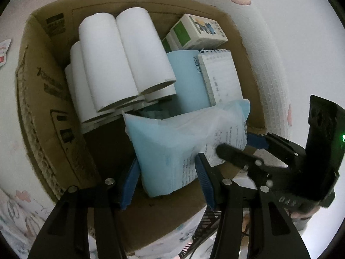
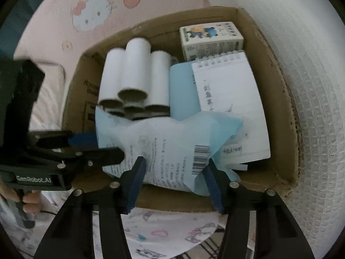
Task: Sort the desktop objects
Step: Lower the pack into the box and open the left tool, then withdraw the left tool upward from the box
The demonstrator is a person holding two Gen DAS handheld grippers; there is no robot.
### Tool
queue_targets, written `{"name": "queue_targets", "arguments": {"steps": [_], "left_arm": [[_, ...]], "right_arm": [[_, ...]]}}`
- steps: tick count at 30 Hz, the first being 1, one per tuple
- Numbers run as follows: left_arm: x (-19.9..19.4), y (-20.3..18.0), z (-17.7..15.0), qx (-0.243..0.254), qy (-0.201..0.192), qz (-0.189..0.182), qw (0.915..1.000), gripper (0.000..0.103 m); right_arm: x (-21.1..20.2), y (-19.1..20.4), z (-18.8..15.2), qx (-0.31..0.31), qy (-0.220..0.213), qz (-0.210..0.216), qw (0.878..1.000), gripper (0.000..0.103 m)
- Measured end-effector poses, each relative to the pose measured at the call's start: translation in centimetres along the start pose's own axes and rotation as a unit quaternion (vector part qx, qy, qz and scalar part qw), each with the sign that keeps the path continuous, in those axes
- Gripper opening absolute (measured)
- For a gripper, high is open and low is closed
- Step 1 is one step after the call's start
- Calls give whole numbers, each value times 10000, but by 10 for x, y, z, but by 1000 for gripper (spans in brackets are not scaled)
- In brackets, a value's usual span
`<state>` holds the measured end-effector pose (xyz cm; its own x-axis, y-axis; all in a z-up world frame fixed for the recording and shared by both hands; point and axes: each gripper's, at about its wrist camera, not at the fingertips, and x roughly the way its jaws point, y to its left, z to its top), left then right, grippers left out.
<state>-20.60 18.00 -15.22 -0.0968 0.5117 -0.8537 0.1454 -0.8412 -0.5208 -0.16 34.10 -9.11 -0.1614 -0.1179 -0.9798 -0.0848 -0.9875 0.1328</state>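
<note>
A pale blue plastic pack with printed text (image 1: 172, 151) hangs over the near part of an open cardboard box (image 1: 38, 99). My left gripper (image 1: 166, 170) is shut on the pack's left end. My right gripper (image 2: 173, 172) is shut on its right end, by the barcode (image 2: 200, 158). The other gripper shows in each view: the right one (image 1: 243, 151) and the left one (image 2: 92, 149). In the box lie several white cardboard tubes (image 1: 120, 64), a light blue book (image 1: 189, 79), a spiral notepad (image 2: 232, 99) and a small green and white carton (image 2: 211, 41).
The box (image 2: 286, 116) stands on a white and pink cartoon-printed cloth (image 2: 90, 15). A white textured surface (image 2: 312, 86) lies to its right. The tubes fill the box's left half; the book and notepad fill the right.
</note>
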Motion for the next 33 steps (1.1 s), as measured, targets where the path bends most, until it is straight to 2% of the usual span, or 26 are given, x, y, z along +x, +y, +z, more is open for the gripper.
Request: {"name": "queue_targets", "arguments": {"steps": [4, 6, 10, 12, 15, 18, 20, 22, 24, 27, 29, 33], "left_arm": [[1, -8, -2, 182, 182, 290, 9992, 57], [-1, -13, -6, 341, 220, 577, 9975, 57], [-10, -11, -17, 516, 246, 800, 9952, 57], [-18, -4, -24, 574, 144, 872, 9944, 57], [-32, -1, -29, 641, 36, 617, 9960, 57], [-47, -4, -29, 835, -216, 997, 9913, 57], [-49, -10, -26, 980, -347, 1086, 9886, 57], [-57, 0, -22, 964, -420, 998, 9894, 57], [-62, 7, -22, 951, -440, 842, 9909, 57], [-74, 15, -29, 1099, -527, 848, 9889, 57], [-76, 11, -28, 1175, -537, 811, 9883, 57], [-62, -4, -15, 1342, -627, 712, 9864, 56]], "right_arm": [[3, -11, 0, 189, 16, 228, 9996, 47], [4, -12, 0, 196, 39, 247, 9995, 47], [8, 3, 3, 56, 163, 330, 9993, 45], [17, 16, 4, -140, 292, 216, 9992, 45], [30, 35, 6, -398, 500, 92, 9979, 45], [46, 50, 13, -509, 617, -59, 9968, 42], [55, 59, 17, -581, 727, -92, 9956, 38], [68, 66, 21, -586, 880, -157, 9943, 36], [85, 73, 23, -588, 1068, -433, 9916, 36], [100, 80, 24, -595, 1234, -578, 9889, 36], [97, 82, 24, -588, 1217, -561, 9892, 36], [65, 80, 24, -447, 885, -460, 9940, 36]]}}
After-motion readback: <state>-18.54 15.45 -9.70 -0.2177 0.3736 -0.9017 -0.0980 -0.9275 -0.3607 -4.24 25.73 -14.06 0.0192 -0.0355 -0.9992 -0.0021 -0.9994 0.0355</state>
